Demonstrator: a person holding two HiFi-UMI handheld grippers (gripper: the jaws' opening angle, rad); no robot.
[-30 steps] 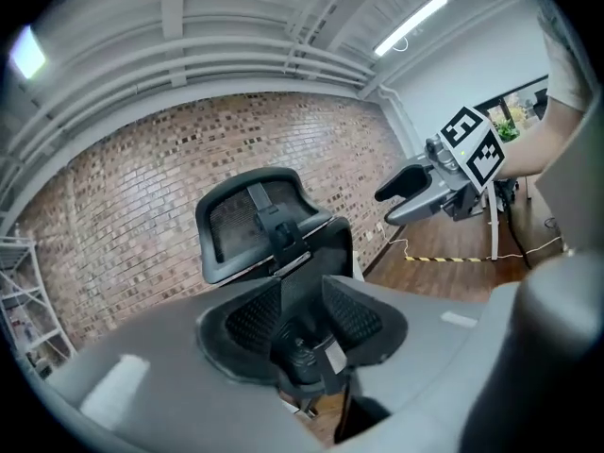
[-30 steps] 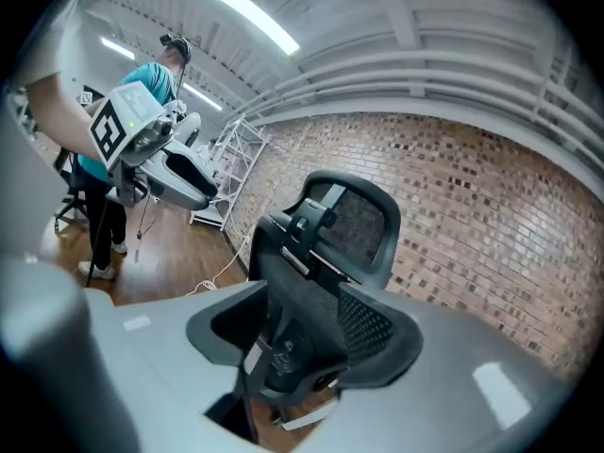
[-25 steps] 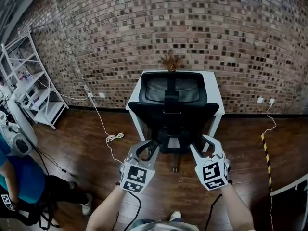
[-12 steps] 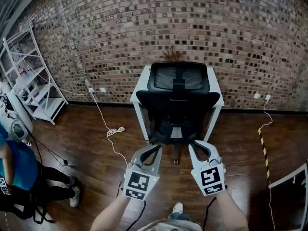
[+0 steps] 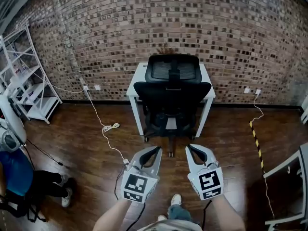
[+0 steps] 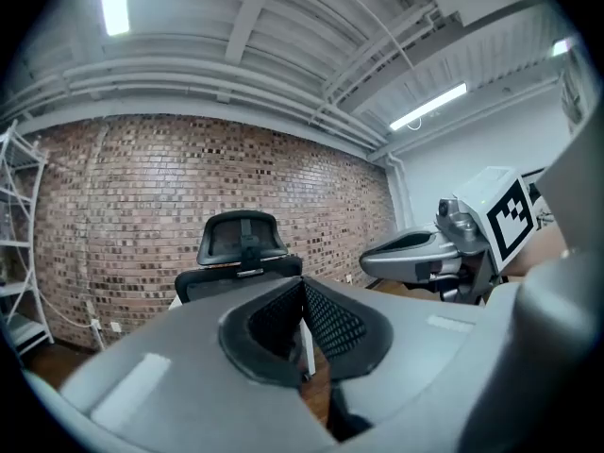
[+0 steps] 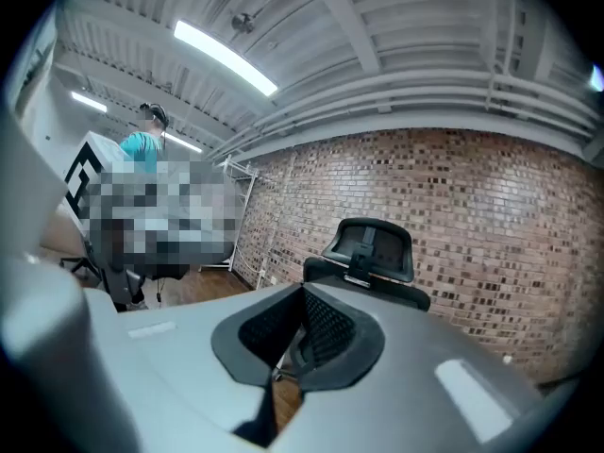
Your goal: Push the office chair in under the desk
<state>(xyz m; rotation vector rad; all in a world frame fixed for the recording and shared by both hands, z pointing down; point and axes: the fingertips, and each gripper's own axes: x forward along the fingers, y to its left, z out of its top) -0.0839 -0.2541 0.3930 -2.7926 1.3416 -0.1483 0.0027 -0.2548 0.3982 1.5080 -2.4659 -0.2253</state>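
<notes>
The black office chair (image 5: 172, 97) stands with its seat under the white desk (image 5: 136, 79) against the brick wall; its mesh back and headrest rise above the desktop. My left gripper (image 5: 157, 149) and right gripper (image 5: 189, 147) hover side by side over the wood floor, short of the chair and touching nothing. Both are shut and empty. The right one's jaws have just been closing with nothing between them. In the left gripper view the pads meet (image 6: 302, 289) below the chair (image 6: 241, 245), and the right gripper (image 6: 415, 253) shows beside it. The right gripper view has the chair (image 7: 368, 251) ahead.
A white shelf rack (image 5: 24, 83) stands at the left wall. A white cable (image 5: 109, 128) trails across the floor from a wall socket. A person in blue (image 5: 14, 174) crouches at the lower left. Yellow-black tape (image 5: 256, 141) and a white frame (image 5: 288, 170) lie to the right.
Both grippers have drawn back from the chair toward me and their jaws have shut. The chair now stands farther off, tucked in under the desk.
</notes>
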